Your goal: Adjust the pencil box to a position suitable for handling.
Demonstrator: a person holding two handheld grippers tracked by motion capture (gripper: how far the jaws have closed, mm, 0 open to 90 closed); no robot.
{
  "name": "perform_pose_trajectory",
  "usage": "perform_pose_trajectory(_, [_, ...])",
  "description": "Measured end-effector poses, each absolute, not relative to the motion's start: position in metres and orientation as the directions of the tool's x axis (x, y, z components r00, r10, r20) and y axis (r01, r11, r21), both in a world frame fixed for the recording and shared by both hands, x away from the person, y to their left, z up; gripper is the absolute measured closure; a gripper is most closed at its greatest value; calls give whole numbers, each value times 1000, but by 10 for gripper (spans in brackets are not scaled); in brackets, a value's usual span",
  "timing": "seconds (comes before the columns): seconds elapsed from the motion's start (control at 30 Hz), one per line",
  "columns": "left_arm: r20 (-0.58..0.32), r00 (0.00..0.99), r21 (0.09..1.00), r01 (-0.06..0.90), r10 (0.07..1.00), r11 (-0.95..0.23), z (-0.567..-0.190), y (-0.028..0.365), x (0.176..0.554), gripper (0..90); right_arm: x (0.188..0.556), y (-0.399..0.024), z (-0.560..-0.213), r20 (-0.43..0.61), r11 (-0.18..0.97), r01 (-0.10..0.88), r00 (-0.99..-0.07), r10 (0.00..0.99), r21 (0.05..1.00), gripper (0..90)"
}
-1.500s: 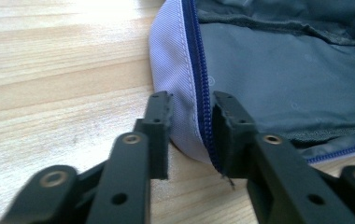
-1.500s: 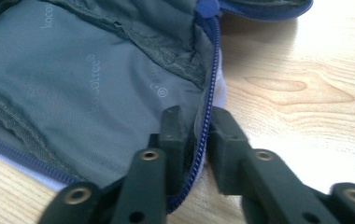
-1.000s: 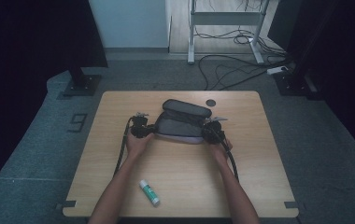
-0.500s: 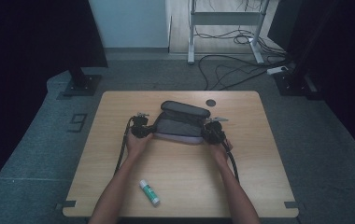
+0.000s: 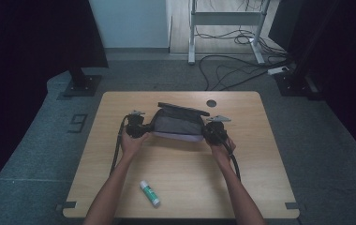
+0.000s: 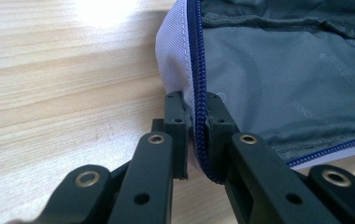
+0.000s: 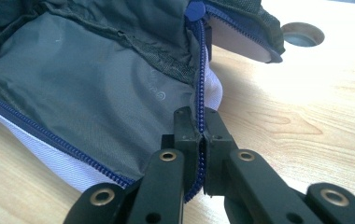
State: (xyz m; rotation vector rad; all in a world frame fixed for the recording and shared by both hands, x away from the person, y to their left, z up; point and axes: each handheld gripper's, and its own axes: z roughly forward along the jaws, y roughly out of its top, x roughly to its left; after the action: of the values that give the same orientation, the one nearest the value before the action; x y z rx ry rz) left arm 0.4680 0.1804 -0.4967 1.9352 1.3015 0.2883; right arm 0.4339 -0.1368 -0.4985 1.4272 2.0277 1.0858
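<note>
High view puts the wooden table point(image 5: 260, 187) across the middle of the frame, and on its upper centre sits the open grey pouch point(image 5: 177, 125), its dark lid flap tipped back toward the top of the picture. Compared with a second ago the pouch looks lifted a little off the wood and stretched between the two hands, where before it lay flatter. At its left end the left gripper point(image 5: 141, 130) has just been closing, and the left gripper view shows the jaws now pinched hard on the pouch rim, the blue zipper point(image 6: 198, 93) running straight up between them with the grey lining to the right. At its right end the right gripper point(image 5: 212, 131) is clamped the same way: in the right gripper view the zipper edge point(image 7: 199, 107) is squeezed between the jaws, with the cable hole point(image 7: 302, 33) in the upper right corner. With both ends gripped, the pouch seems ready to be raised or held open. Lower left of centre, well apart from it, lies a glue stick point(image 5: 149, 193).
</note>
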Motion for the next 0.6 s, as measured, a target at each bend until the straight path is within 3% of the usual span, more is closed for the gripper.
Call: perform_pose_trajectory(0.6, [-198, 493, 758, 625, 847, -187, -463, 196, 428, 826, 404, -133, -470, 101, 152, 506, -437, 894, 849, 864])
